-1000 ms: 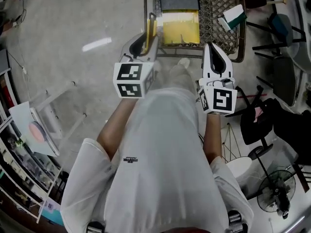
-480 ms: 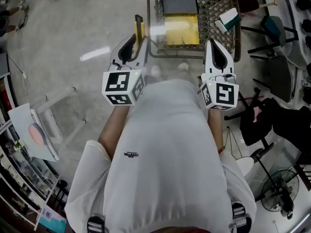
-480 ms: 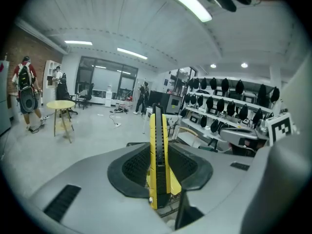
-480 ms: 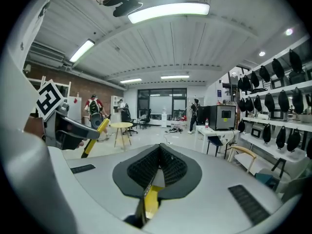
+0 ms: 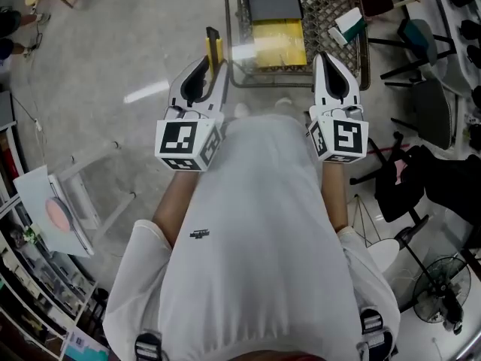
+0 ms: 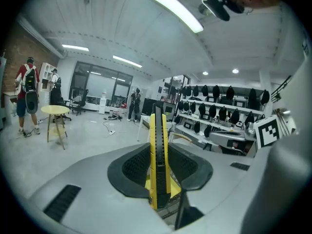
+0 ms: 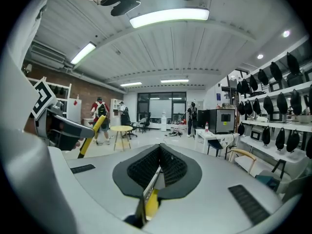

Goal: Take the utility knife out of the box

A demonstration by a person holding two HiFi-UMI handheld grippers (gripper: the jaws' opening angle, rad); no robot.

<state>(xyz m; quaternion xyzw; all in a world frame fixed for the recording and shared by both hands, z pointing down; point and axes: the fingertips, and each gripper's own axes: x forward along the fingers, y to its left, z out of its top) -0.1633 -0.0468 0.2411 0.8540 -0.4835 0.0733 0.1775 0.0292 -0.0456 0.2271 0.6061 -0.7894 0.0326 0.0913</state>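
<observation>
Utility knife (image 6: 158, 128): yellow with a black ribbed spine. Stands upright and edge-on between the pads of the left hand-held gripper (image 6: 157, 155), pressed from both sides and gripped firmly. Pokes out past the jaw tips in the head view, clear of the yellow box (image 5: 279, 43). Hangs just left of the wire cart (image 5: 338, 10) holding that box, above the grey floor (image 5: 105, 59). Inside the cart, behind the box, a black case (image 5: 274, 2).

Right hand-held gripper (image 5: 325, 57): jaws together, clamping nothing. Hovers beside the left one at about the same height, tip over the cart's near edge, just right of the yellow box.

Below both, a person's white shirt (image 5: 248, 224) and bare forearms. Farther off in the left gripper view, a round table (image 6: 54, 110) and wall shelves (image 6: 219, 116) of dark objects.
</observation>
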